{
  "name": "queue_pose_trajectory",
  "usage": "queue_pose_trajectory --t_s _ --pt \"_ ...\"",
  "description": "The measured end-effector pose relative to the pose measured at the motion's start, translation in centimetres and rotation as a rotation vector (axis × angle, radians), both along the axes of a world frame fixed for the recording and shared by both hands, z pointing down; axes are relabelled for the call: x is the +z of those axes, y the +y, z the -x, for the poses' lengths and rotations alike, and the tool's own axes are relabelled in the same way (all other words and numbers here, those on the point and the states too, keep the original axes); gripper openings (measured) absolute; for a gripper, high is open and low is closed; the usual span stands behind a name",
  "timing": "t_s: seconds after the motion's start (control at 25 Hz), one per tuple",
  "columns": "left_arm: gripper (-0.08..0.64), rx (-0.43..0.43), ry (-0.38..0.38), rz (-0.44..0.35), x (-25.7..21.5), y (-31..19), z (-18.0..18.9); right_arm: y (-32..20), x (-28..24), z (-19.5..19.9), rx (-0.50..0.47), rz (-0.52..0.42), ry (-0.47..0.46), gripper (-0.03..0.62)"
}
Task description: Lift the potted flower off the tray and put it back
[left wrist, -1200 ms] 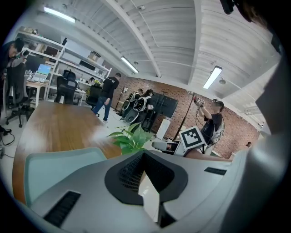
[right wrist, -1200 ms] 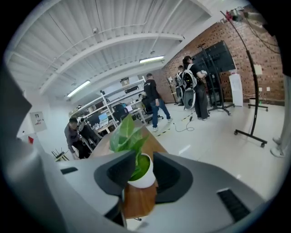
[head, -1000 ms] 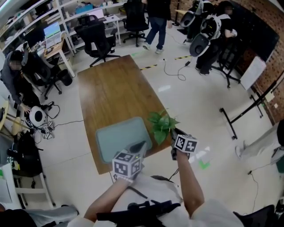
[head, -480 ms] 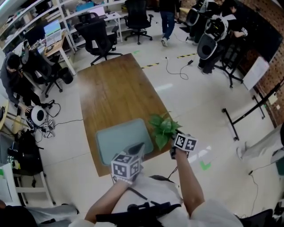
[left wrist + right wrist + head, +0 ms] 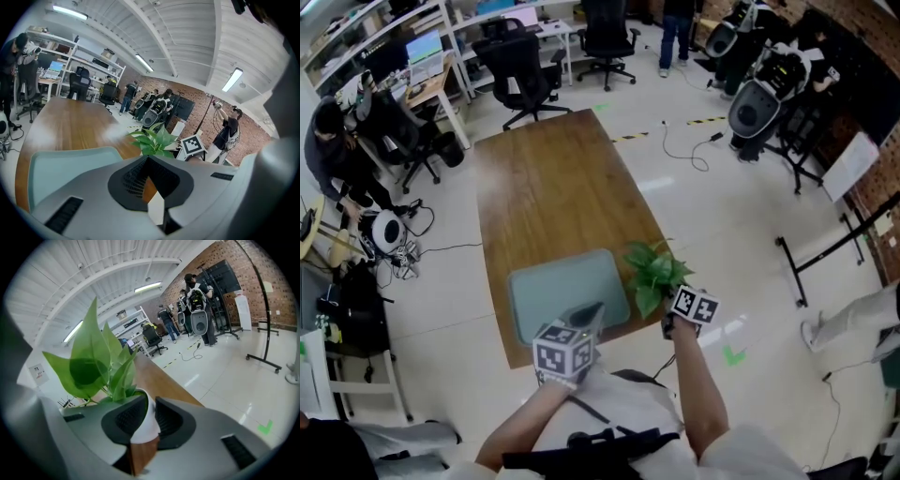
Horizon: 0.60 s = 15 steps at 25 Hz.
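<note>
The potted flower (image 5: pixel 654 272) has green leaves and a small white pot (image 5: pixel 145 423). It is on the wooden table (image 5: pixel 544 187) just right of the pale green tray (image 5: pixel 562 286), by the table's right edge. My right gripper (image 5: pixel 149 404) has just been closing, and its black pads now press on the pot from both sides. In the head view the leaves hide the jaws of the right gripper (image 5: pixel 668 317). My left gripper (image 5: pixel 589 312) hovers over the tray's near edge, shut, with nothing between its jaws. The left gripper view shows the tray (image 5: pixel 61 164) and the flower (image 5: pixel 154 140) ahead.
The tray holds nothing. The table's far half is bare wood. Office chairs (image 5: pixel 525 80), desks and shelves stand beyond it. People stand and sit at the back and far left. A black stand (image 5: pixel 811 253) and cables lie on the floor to the right.
My right gripper has sunk a little beside the flower, which stays right of the tray. The left gripper has barely shifted. A person at the back has walked on.
</note>
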<state>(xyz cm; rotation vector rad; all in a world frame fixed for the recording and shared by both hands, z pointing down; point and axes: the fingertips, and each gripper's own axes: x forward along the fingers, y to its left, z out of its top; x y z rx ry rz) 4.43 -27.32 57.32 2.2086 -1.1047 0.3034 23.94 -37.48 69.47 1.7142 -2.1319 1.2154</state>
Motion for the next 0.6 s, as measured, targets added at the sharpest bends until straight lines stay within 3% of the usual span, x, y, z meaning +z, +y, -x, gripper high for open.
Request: queue_pose_trajectory --t_s 0.32,0.6 --pt "-0.005 -0.030 0.004 0.003 0.1 0.1 1.0 -0.6 -0.6 -0.1 0.012 -0.013 0.058 0.048" --pt "-0.005 -0.094 0.015 0.010 0.1 1.0 2.9 -1.5 -3.8 1.7 -0.021 -0.071 0.041 0.044"
